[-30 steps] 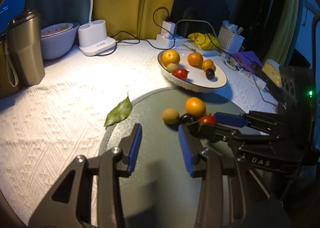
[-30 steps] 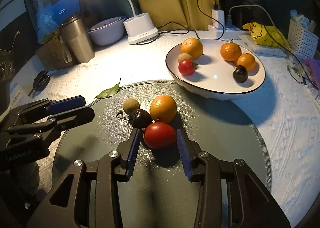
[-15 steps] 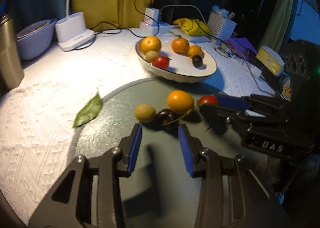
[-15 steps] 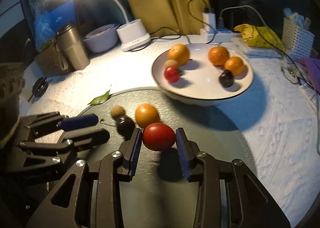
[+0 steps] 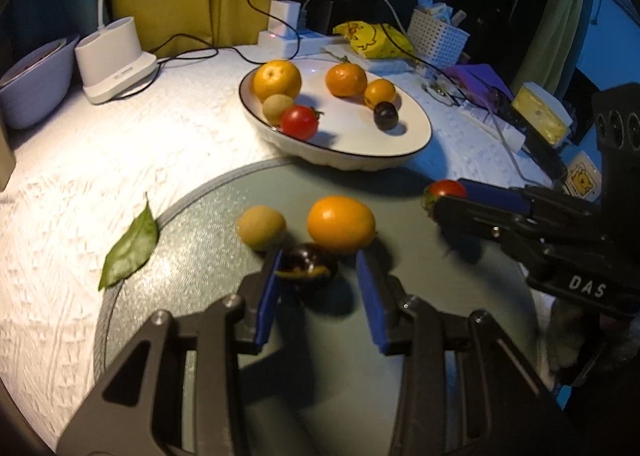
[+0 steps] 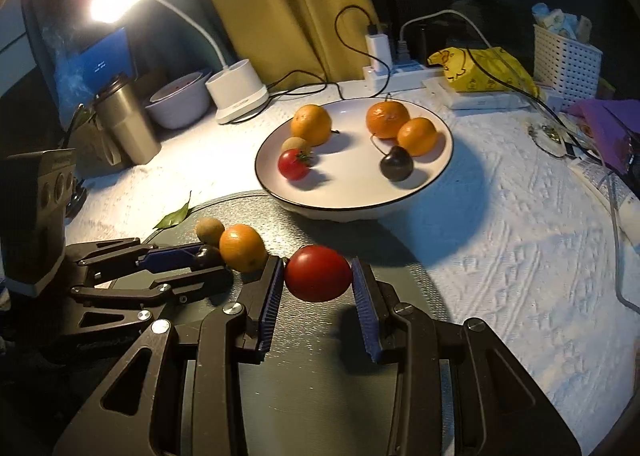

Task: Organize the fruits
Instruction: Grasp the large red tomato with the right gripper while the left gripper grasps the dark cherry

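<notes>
On the round grey mat (image 5: 192,256) lie a small brown-green fruit (image 5: 261,227), an orange (image 5: 341,222) and a dark plum (image 5: 306,266). My left gripper (image 5: 318,254) is open with the plum between its blue pads; the right pad stands clear of it. My right gripper (image 6: 316,262) is shut on a red tomato (image 6: 318,274) and holds it above the mat, in front of the white plate (image 6: 352,212). The plate holds oranges, a brown fruit, a tomato and a dark plum. In the left wrist view the right gripper (image 5: 446,196) comes in from the right.
A green leaf (image 5: 130,246) lies at the mat's left edge. Behind stand a white lamp base (image 5: 114,58), a pale bowl (image 5: 32,80), a steel tumbler (image 6: 126,124), a power strip with cables (image 6: 384,72), a yellow bag (image 6: 480,68) and a white basket (image 6: 564,52).
The right gripper closed on the tomato, lifted it off the mat and carried it toward the plate. The left gripper moved forward until its jaws stood around the dark plum.
</notes>
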Demonstrator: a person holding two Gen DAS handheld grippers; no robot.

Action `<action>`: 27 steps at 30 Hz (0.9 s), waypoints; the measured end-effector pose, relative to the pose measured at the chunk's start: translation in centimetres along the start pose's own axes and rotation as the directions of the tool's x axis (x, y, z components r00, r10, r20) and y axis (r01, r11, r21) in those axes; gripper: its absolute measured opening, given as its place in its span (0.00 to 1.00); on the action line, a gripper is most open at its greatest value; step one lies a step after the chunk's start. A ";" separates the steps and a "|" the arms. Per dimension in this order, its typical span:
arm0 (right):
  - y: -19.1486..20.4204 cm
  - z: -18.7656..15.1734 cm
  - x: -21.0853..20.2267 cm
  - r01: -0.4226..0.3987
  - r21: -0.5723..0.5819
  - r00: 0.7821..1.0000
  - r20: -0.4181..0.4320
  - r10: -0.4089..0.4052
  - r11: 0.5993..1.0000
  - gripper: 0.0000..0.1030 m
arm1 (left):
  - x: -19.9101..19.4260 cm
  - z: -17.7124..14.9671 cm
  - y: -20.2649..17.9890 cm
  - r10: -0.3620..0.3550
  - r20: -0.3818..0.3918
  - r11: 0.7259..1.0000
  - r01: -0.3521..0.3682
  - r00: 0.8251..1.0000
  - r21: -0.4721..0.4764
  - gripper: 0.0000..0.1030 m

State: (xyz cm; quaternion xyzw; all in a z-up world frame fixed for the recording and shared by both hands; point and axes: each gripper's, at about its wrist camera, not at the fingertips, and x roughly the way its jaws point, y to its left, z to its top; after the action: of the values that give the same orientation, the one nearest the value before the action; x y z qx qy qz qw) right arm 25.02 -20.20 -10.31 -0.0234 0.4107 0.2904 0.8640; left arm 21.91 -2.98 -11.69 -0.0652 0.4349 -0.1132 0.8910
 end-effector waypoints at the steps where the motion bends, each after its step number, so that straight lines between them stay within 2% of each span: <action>1: -0.2 -0.1 -0.1 0.003 0.004 1.000 0.000 -0.003 1.000 0.36 | 0.1 0.1 0.0 0.005 0.001 1.000 -0.005 1.000 0.004 0.38; 5: -0.7 -0.1 -0.2 0.011 0.012 1.000 0.002 -0.011 1.000 0.37 | 0.2 0.1 -0.1 0.029 0.002 0.999 -0.029 1.000 0.027 0.27; 12: -1.0 0.2 -0.6 0.017 0.016 1.000 0.016 -0.017 1.000 0.36 | -0.3 0.0 -0.3 0.031 0.008 0.999 -0.031 0.999 0.044 0.27; 27: -1.2 1.7 -1.6 0.033 0.006 0.997 0.063 -0.033 0.999 0.37 | -3.7 3.0 -1.1 0.012 0.107 0.997 -0.020 0.994 0.076 0.27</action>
State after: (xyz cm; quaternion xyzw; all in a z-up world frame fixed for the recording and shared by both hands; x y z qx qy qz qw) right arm 26.04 -21.53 -8.22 -0.0190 0.3837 0.2757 0.8811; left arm 21.88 -3.06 -6.80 -0.0333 0.3824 -0.1189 0.9157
